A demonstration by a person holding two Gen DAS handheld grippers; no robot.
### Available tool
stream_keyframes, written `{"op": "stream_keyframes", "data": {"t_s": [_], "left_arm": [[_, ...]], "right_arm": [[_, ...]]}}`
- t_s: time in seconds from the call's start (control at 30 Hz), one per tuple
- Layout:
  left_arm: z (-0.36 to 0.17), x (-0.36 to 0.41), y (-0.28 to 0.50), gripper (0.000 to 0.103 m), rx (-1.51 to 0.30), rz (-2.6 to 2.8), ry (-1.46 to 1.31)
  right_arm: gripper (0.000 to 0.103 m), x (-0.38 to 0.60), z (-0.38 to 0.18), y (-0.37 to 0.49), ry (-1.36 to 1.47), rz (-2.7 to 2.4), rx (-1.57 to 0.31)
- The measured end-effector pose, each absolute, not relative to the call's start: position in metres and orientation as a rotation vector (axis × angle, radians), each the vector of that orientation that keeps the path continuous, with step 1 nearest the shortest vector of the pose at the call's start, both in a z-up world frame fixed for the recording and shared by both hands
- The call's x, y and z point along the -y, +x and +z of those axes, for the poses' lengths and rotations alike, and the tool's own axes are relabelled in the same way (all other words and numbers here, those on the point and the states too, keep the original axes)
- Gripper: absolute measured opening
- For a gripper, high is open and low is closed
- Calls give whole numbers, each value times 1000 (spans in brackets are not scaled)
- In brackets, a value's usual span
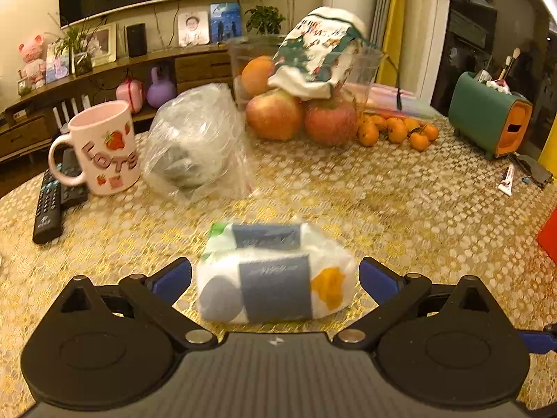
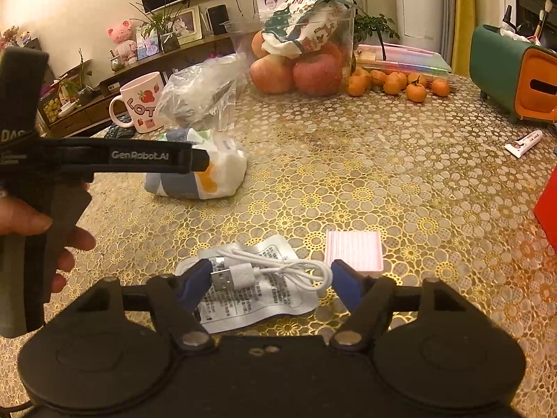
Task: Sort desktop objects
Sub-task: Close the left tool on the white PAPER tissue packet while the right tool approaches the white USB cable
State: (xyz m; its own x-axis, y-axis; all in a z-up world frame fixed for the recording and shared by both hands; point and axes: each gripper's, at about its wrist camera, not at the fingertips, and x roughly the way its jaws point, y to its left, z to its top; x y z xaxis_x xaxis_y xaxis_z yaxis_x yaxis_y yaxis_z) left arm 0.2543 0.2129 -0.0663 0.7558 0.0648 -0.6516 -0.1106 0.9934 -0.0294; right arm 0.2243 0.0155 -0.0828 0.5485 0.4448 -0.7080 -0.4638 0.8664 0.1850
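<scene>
white usb cable (image 2: 264, 270) lying crosswise between the parted fingers of the right hand-held gripper (image 2: 271, 278), untouched; left hand-held gripper (image 1: 275, 278) wide around tissue pack (image 1: 275, 285).

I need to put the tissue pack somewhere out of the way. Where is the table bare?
The biggest bare stretch of the table lies between the tissue pack, the tangerines and the small tube. The far edge is crowded: mug, plastic bag, fruit container, green box.
</scene>
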Motion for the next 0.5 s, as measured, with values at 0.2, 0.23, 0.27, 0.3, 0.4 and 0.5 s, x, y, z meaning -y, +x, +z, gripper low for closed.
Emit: {"op": "stream_keyframes", "data": {"t_s": [0.2,0.23,0.27,0.3,0.4,0.5], "left_arm": [[-55,-208,265,103,-712,-8,44],[-53,-209,267,103,-725,-53,68],[-51,-210,267,103,-731,-99,98],[-49,-211,267,103,-731,-140,136],[-48,-214,270,103,-747,-262,261],[-51,-220,279,103,-776,-344,329]], "right_arm": [[73,-6,-81,226,-22,535,-831],[73,-6,-81,226,-22,535,-831],[73,-4,-80,227,-22,536,-831],[72,-3,-80,227,-24,538,-832],[72,1,-78,229,-27,541,-832],[72,3,-76,231,-26,542,-835]]}}
